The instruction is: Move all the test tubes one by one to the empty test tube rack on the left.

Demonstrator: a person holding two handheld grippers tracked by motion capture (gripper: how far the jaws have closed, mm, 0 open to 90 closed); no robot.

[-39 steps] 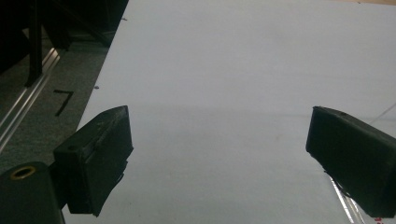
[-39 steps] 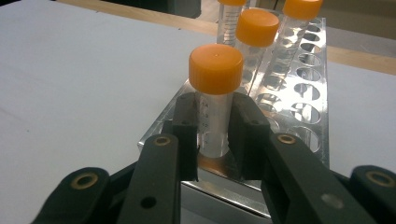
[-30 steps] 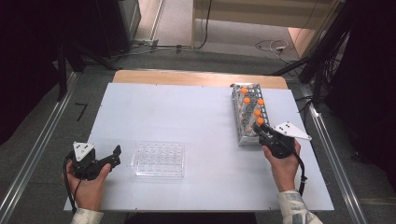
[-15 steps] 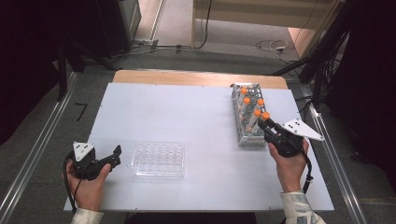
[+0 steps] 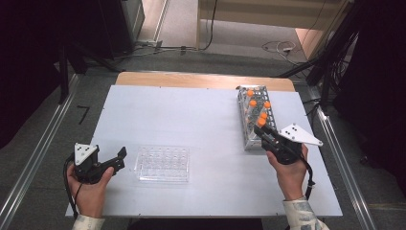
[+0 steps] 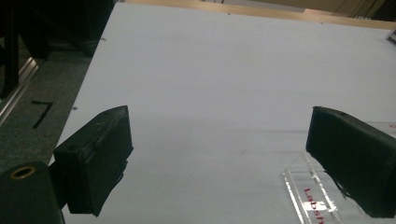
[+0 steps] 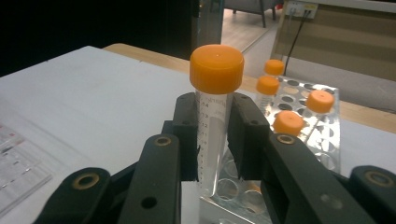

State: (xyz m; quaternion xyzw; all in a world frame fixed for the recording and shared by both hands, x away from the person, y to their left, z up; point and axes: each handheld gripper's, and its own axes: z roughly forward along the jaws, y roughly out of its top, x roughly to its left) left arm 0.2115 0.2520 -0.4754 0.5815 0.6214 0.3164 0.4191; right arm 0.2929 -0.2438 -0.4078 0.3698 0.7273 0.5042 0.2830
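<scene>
Pale grey desk (image 5: 191, 110) fills the middle of the high view, with dark floor and cables around it. At the lower right of that view the right tool (image 5: 266, 134) is clenched on an orange-capped tube (image 7: 215, 112); in the right gripper view its two black jaws press on the clear, graduated tube just under the cap, and the tube stands upright in the centre of the frame, its lower end above the near end of the rack (image 5: 249, 136). Just beyond it, the metal rack runs toward the upper right of the high view and carries several more orange-capped tubes (image 5: 258, 108) in its holes. At the lower left of the high view the left tool (image 5: 120, 158) is released, its jaws wide apart with nothing between them; in the left gripper view bare desk shows between the jaws. Just to its right lies a clear well plate (image 5: 163, 164), flat on the desk, well apart from the rack.
</scene>
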